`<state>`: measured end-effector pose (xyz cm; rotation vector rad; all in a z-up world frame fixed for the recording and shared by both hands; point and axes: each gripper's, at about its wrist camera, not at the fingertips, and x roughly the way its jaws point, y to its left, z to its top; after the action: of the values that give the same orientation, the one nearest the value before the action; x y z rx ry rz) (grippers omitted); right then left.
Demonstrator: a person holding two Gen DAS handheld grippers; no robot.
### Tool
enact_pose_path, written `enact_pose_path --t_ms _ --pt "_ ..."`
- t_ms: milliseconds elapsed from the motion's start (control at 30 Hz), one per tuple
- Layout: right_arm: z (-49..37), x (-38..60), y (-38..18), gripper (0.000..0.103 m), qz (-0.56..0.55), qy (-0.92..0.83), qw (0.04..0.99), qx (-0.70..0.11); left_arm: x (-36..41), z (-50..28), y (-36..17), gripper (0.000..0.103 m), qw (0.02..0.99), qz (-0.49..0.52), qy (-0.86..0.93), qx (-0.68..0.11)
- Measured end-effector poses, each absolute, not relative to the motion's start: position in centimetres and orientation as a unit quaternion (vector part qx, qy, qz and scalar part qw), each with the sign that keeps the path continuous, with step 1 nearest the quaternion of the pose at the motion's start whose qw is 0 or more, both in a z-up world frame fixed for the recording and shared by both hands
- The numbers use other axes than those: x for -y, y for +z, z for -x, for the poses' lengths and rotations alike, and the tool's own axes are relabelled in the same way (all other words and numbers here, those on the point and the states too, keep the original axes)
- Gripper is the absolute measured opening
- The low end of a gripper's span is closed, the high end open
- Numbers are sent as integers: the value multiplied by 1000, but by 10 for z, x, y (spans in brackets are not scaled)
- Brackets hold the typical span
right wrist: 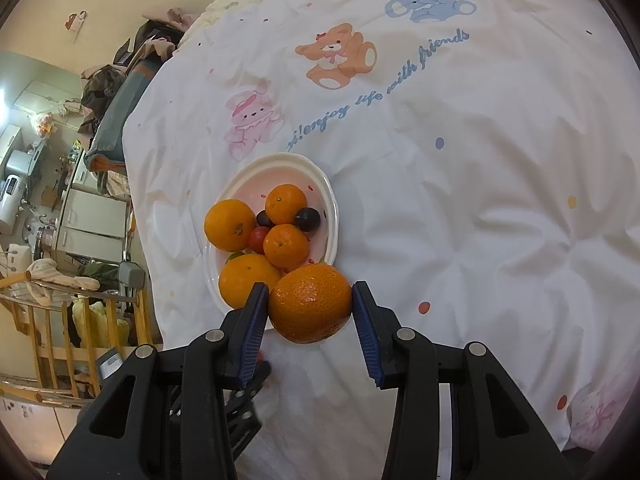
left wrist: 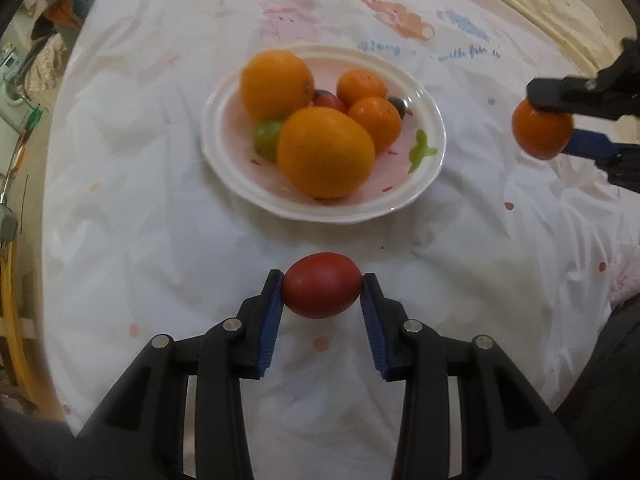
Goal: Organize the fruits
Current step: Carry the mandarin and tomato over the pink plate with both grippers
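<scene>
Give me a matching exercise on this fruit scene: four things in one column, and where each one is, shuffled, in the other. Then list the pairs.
Things:
1. red tomato
2. tangerine
3. green fruit
4. cartoon bear

Places:
A. printed on the white cloth
B. between the jaws of the left gripper
C. in the plate, tucked behind a big orange
D. between the jaws of the right gripper

Pairs: 1-B, 2-D, 3-C, 4-A
</scene>
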<state>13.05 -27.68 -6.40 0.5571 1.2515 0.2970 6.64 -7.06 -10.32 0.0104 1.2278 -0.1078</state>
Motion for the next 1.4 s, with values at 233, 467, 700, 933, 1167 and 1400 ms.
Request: enact_pose_path --t_ms 233,467,700,933,1167,1400 --pt "-127 273 -57 45 -256 139 770 -567 48 -62 -67 34 836 18 -35 -548" --pt "-125 274 -46 45 -264 151 778 -549 28 -73 -31 34 864 25 -9 -503" --pt "-129 270 -39 45 -262 163 786 -536 23 -91 -19 34 875 15 -3 -484" --pt "-135 265 -36 45 -254 172 793 -526 22 -111 -9 34 884 8 -12 -467" --pt "-155 260 -42 45 -244 171 795 -528 24 -132 -7 35 888 -7 -28 -460" --pt "-173 258 -46 45 -229 167 797 -534 26 -155 -10 35 889 -5 -38 -457"
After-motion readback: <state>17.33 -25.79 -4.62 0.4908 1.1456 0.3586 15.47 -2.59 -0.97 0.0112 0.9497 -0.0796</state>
